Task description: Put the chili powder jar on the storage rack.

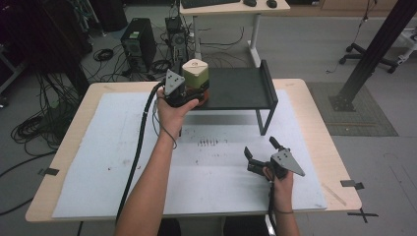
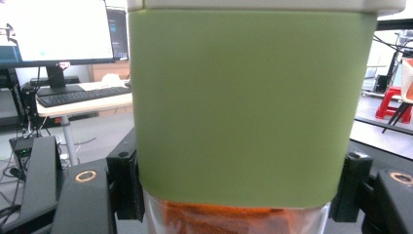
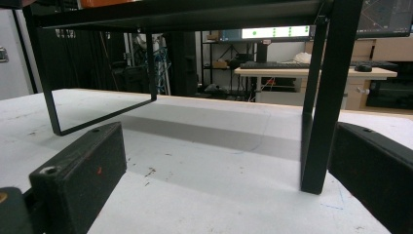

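A squarish green container (image 1: 195,73) with a white lid stands at the left end of a black raised shelf (image 1: 243,89). Its lower part is clear, with something orange inside. My left gripper (image 1: 196,94) is shut on it low down, one jaw on either side. In the left gripper view the green container (image 2: 246,107) is very close, held by the left gripper (image 2: 238,190) at the base. My right gripper (image 1: 259,146) rests open on the white mat at the front right, pointing at the shelf. In the right gripper view the right gripper (image 3: 224,161) has nothing between its jaws, with a shelf leg (image 3: 324,97) just ahead.
A white mat (image 1: 113,162) covers most of the wooden table (image 1: 322,147). Small dark marks (image 1: 209,142) dot the mat's middle. Behind the table stand a desk (image 1: 231,10), a computer tower (image 1: 138,44) and floor cables. A black post (image 1: 373,49) rises at the right.
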`<state>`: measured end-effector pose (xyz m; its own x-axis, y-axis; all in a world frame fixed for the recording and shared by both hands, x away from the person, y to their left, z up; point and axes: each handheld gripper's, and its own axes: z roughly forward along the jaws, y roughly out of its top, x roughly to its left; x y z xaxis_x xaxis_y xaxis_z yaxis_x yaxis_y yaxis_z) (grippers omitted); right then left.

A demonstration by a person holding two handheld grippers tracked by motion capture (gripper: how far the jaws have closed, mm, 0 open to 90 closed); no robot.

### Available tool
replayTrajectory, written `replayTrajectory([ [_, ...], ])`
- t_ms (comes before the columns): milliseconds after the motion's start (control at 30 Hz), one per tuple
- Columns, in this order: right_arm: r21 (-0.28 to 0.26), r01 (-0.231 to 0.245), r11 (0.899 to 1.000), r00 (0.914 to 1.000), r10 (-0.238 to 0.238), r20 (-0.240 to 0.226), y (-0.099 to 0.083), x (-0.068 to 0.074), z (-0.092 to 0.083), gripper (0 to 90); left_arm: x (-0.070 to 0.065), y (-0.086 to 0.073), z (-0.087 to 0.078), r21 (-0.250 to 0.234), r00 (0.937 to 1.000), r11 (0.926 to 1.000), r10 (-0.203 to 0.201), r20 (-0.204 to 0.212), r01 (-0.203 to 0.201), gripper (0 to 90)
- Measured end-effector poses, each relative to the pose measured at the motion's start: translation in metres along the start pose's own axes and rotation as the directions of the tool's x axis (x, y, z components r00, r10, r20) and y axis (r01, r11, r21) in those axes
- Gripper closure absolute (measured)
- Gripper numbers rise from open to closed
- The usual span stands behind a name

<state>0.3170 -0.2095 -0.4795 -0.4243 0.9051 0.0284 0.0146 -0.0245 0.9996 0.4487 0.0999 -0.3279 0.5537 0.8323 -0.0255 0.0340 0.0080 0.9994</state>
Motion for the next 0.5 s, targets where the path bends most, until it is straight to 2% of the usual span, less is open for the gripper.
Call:
replayTrajectory([
  [500, 0.0, 0.001, 1.0, 1.0, -0.001, 0.0, 0.0, 0.0, 0.0, 0.3, 0.0004, -0.0001, -0.0002, 0.0, 1.0, 1.0, -0.002, 0.002, 0.002, 28.8],
])
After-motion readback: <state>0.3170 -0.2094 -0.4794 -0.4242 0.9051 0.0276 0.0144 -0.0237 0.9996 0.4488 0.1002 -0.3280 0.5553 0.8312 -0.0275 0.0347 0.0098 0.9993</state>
